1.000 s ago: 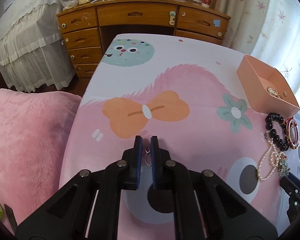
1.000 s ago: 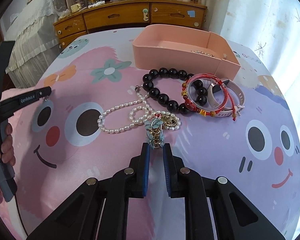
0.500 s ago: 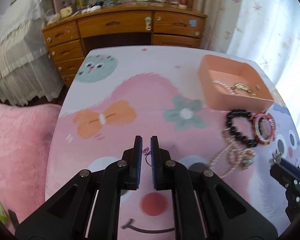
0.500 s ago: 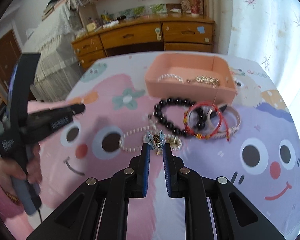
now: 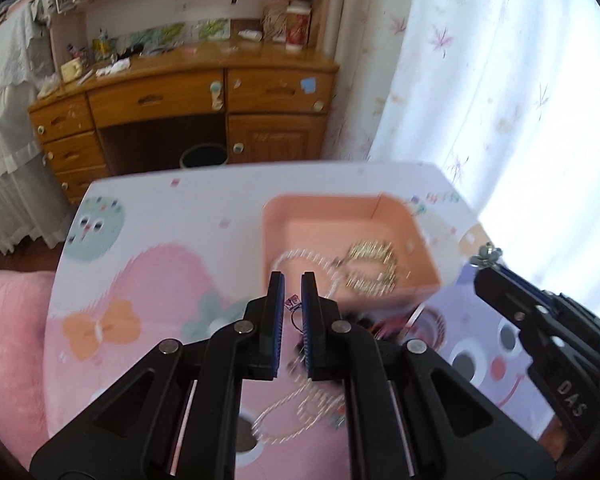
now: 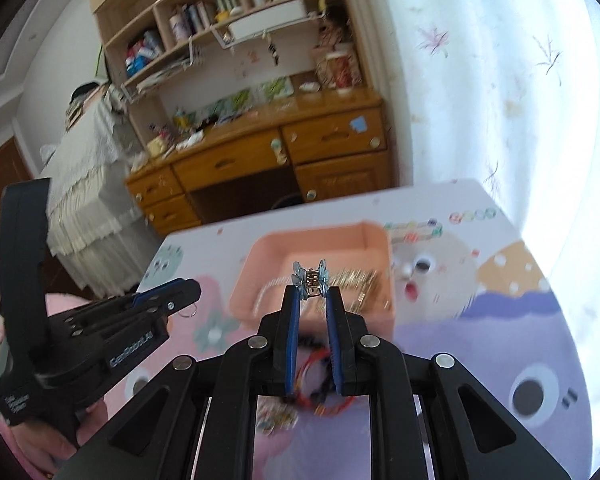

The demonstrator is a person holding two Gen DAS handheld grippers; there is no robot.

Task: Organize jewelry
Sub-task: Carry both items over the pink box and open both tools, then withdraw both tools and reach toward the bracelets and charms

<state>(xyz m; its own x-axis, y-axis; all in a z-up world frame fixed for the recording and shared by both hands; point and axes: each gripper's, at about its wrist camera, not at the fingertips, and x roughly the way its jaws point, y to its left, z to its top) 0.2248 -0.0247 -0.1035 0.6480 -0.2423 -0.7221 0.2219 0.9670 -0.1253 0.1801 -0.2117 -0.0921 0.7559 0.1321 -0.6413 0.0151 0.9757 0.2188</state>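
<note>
My left gripper [image 5: 292, 280] is shut on a small ring [image 5: 294, 308] with a purple tag, held in the air just in front of the pink tray [image 5: 396, 208]. My right gripper [image 6: 311, 292] is shut on a blue flower hair clip [image 6: 310, 275], held above the pink tray [image 6: 376, 232]. The tray holds a pearl strand [image 5: 300, 256] and a gold chain bracelet [image 5: 370, 264]. The right gripper [image 5: 485, 268] shows at the right of the left wrist view, the left gripper [image 6: 196, 292] at the left of the right wrist view.
Below the grippers lie a pearl necklace [image 5: 296, 408], black beads and red bracelets [image 6: 320, 364] on the cartoon-print table cover [image 5: 160, 216]. A wooden desk [image 5: 180, 92] stands beyond the table, white curtains [image 5: 500, 80] on the right, pink bedding [image 5: 8, 344] on the left.
Both grippers have risen and moved forward toward the pink tray, carrying the ring and the hair clip. The views tilted up and show more of the room.
</note>
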